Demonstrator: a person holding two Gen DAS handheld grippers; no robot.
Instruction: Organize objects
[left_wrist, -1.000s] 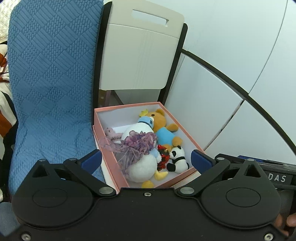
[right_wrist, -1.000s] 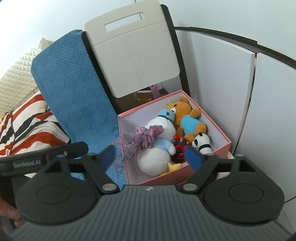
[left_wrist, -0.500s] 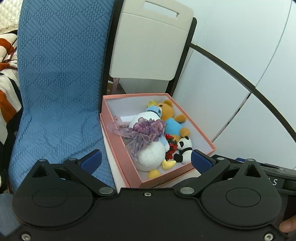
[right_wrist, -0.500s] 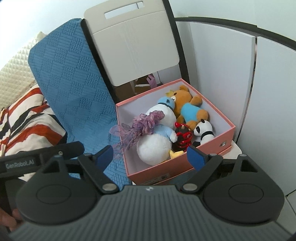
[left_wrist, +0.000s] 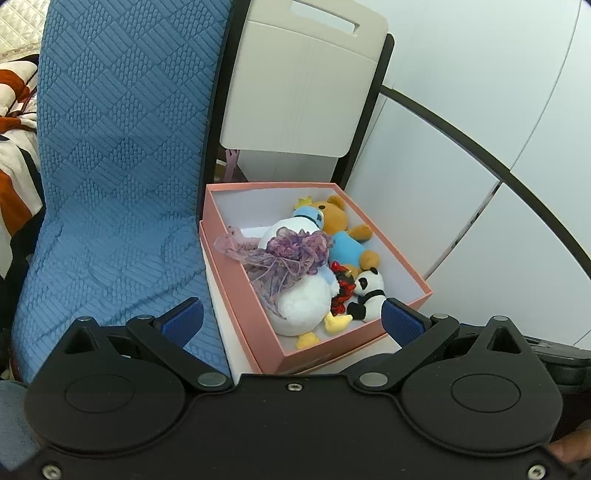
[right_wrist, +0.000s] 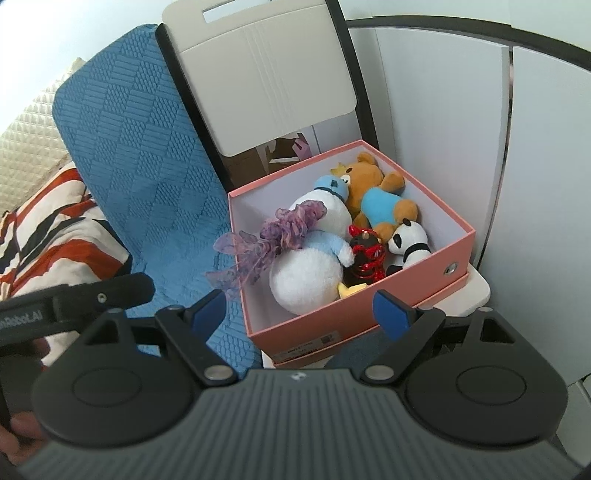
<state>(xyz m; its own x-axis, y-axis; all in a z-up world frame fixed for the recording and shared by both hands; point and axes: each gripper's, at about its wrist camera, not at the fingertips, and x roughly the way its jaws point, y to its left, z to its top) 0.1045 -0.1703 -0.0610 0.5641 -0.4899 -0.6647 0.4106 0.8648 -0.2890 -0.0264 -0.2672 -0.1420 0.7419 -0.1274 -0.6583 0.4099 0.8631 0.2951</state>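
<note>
A pink box (left_wrist: 243, 291) (right_wrist: 454, 236) sits on a chair seat and holds several soft toys. A white duck (left_wrist: 306, 299) (right_wrist: 306, 273) with a purple ribbon (left_wrist: 284, 254) (right_wrist: 280, 229) lies in it. Beside it are a brown bear in blue (left_wrist: 343, 236) (right_wrist: 373, 192), a small panda (left_wrist: 369, 291) (right_wrist: 410, 240) and a red and black toy (left_wrist: 341, 284) (right_wrist: 365, 254). My left gripper (left_wrist: 291, 321) stands open before the box's near side, with nothing between its fingers. My right gripper (right_wrist: 299, 314) is also open and empty, in front of the box's near corner.
A blue quilted cover (left_wrist: 110, 166) (right_wrist: 140, 147) drapes to the left of the box. The beige chair back (left_wrist: 299, 85) (right_wrist: 266, 74) rises behind it. White cabinet panels (left_wrist: 461, 184) (right_wrist: 535, 166) stand to the right. A striped orange blanket (right_wrist: 48, 229) lies far left.
Both grippers have sunk lower and drawn nearer the box, which now sits higher and larger in each view. The jaws and the toys have not changed.
</note>
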